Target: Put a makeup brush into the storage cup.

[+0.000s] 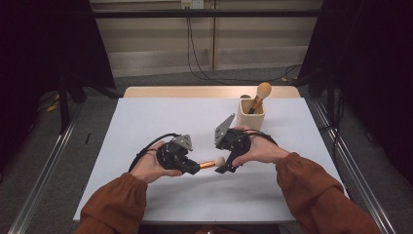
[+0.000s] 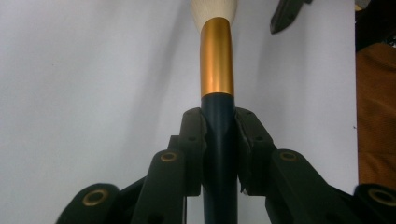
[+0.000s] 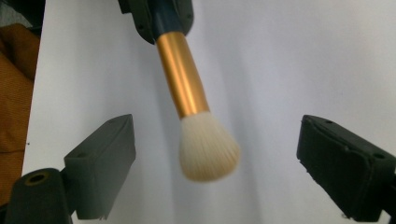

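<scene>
High view shows a makeup brush (image 1: 210, 164) held just above the white table (image 1: 146, 122), lying roughly level with its long axis running from the left gripper (image 1: 194, 168) toward the right gripper (image 1: 225, 167), bristle head leading. The left gripper's jaws are clamped on the dark handle; the left gripper view shows that grip close up, with the dark blue handle between the two pads, the gold collar beyond them and the white bristles pointing away from the camera. The right gripper's jaws stand wide apart, and the right gripper view shows what the high view cannot: the fluffy bristle head hangs in the gap between the two pads (image 3: 105, 158) with bare table on either side, touching neither. At the far side of the table stands a cream cup (image 1: 251, 115) with a second brush (image 1: 258, 96) upright in it, tan head upward. In all there are two brushes, one cup, two grippers and two hands in rust-coloured sleeves (image 1: 117, 202).
</scene>
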`<state>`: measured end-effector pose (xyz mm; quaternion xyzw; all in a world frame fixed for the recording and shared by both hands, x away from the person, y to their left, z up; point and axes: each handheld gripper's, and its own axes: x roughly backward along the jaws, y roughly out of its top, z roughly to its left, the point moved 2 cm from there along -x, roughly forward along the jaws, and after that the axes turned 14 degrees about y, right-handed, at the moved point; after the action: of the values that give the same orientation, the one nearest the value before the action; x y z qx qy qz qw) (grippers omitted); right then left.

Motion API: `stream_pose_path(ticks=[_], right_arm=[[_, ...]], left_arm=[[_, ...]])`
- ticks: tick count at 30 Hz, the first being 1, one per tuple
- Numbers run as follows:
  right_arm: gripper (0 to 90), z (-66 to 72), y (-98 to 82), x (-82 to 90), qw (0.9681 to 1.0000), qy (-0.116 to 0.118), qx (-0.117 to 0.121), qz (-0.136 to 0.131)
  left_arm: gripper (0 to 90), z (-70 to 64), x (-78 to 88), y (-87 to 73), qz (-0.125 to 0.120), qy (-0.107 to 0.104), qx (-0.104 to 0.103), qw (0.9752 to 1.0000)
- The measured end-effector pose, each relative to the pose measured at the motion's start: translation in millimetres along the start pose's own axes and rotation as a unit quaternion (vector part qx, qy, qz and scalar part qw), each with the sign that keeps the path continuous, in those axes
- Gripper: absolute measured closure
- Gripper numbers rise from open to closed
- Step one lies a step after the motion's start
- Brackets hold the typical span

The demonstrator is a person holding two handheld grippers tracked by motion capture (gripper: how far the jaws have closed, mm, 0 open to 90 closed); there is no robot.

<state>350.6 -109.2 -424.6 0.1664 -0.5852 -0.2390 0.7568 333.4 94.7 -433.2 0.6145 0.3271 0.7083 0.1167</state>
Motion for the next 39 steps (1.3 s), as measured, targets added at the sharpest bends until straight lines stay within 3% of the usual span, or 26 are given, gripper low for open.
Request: stream_pose_path(ticks=[5, 10, 11, 13, 14, 20, 24, 27, 39], right_arm=[[10.6, 1.3, -7.7, 8.3, 0.9998, -0.007, -0.005, -0.016], [10.2, 2.1, -14.1, 13.8, 0.9995, -0.011, -0.011, -0.027], [10.0, 2.1, -16.1, 14.3, 0.9994, -0.012, -0.013, -0.030], [9.5, 2.4, -20.2, 14.8, 0.9992, -0.012, -0.018, -0.033], [9.4, 2.8, -21.9, 15.1, 0.9991, -0.013, -0.021, -0.035], [8.0, 4.4, -28.4, 16.5, 0.9980, -0.014, -0.031, -0.054], [6.5, 5.5, -31.3, 17.6, 0.9972, -0.017, -0.035, -0.064], [5.0, 5.9, -33.9, 17.9, 0.9964, -0.022, -0.041, -0.071], [3.7, 9.2, -42.8, 19.3, 0.9903, -0.032, -0.063, -0.120]], left_arm=[[74.7, 5.4, 3.8, -4.5, -0.003, 0.009, 0.010, 0.9999], [74.7, 7.6, 6.5, -10.4, -0.008, 0.004, 0.023, 0.9997], [74.7, 7.0, 6.1, -11.8, -0.014, 0.009, 0.032, 0.9993], [74.6, 8.5, 8.3, -13.6, -0.009, 0.016, 0.030, 0.9994], [74.6, 8.3, 8.1, -14.5, -0.016, 0.009, 0.037, 0.9991], [74.6, 10.3, 12.6, -18.8, -0.036, 0.013, 0.057, 0.9977], [74.6, 11.8, 14.9, -23.5, -0.038, 0.018, 0.059, 0.9974], [74.6, 12.0, 15.9, -26.3, -0.049, 0.019, 0.073, 0.9959], [74.6, 16.1, 22.6, -41.7, -0.075, 0.040, 0.093, 0.9920]])
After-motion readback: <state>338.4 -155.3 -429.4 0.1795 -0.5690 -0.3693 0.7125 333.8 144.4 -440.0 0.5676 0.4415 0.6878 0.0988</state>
